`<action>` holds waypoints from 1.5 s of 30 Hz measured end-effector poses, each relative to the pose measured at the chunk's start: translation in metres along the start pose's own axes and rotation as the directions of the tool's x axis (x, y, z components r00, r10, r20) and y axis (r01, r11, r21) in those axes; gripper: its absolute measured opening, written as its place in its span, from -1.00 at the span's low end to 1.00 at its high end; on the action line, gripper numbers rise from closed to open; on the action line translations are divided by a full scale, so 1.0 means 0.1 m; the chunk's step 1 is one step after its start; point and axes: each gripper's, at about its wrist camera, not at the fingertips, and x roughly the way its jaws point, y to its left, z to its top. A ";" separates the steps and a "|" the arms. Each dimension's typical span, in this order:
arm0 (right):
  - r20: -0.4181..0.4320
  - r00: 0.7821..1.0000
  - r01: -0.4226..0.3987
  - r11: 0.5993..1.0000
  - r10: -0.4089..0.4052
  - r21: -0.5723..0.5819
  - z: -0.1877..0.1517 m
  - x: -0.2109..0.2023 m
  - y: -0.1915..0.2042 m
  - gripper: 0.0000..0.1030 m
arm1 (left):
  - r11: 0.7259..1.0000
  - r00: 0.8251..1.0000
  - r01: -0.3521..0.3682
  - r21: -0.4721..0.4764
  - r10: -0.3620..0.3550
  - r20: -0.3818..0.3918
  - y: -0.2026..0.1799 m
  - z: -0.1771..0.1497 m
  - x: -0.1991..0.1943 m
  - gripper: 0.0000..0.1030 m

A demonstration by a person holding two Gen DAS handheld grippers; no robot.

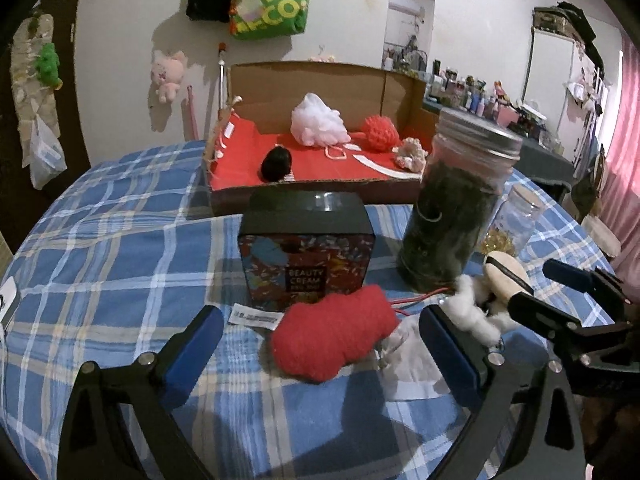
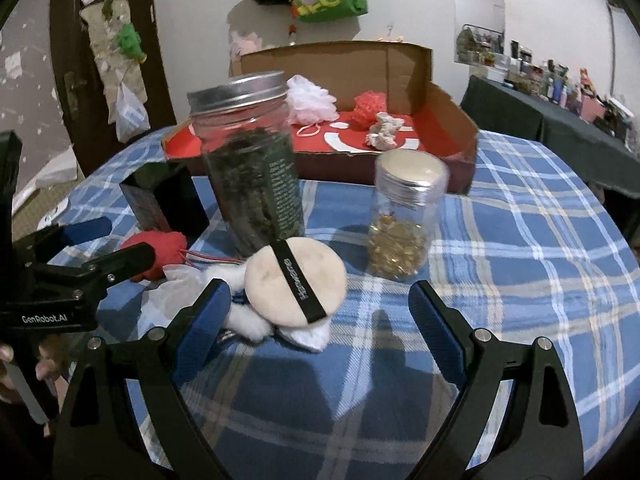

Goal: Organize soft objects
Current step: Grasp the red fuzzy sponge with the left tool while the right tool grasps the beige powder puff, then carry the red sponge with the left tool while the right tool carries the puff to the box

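You've got the white loofah (image 1: 318, 122), red loofah (image 1: 379, 133) and other soft bits in the cardboard box (image 1: 320, 76), but the red yarn ball (image 1: 334, 336) and powder puff (image 2: 295, 282) await your two spread, empty grippers (image 1: 322, 344) (image 2: 320, 320).

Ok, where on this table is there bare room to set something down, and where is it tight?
Bare checked cloth lies left of the beauty cream box, and more to the right of the small gold-filled jar, in front of the cardboard tray. It is crowded around the tall jar: red yarn ball, powder puff and cotton sit close together.
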 end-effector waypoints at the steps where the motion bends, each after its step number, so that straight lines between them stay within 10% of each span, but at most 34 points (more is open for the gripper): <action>1: -0.005 1.000 0.000 1.000 0.000 -0.011 0.02 0.03 0.02 0.77 | 1.000 1.000 0.000 0.006 0.000 -0.008 0.00 0.01 0.03 0.90; 7: -0.039 0.999 -0.007 0.999 0.006 -0.049 0.05 0.15 0.08 -0.05 | 0.999 0.997 0.041 0.014 -0.040 -0.067 0.00 0.00 0.19 0.48; 14: -0.021 0.997 -0.074 0.997 0.073 -0.033 0.03 0.09 0.06 -0.33 | 0.995 0.994 0.095 0.006 -0.095 -0.056 0.01 -0.02 0.13 0.07; 45: 0.018 0.995 -0.098 0.995 0.098 -0.009 0.08 -0.16 -0.11 -0.50 | 0.994 0.993 0.103 -0.028 -0.104 -0.046 0.21 -0.01 -0.13 -0.09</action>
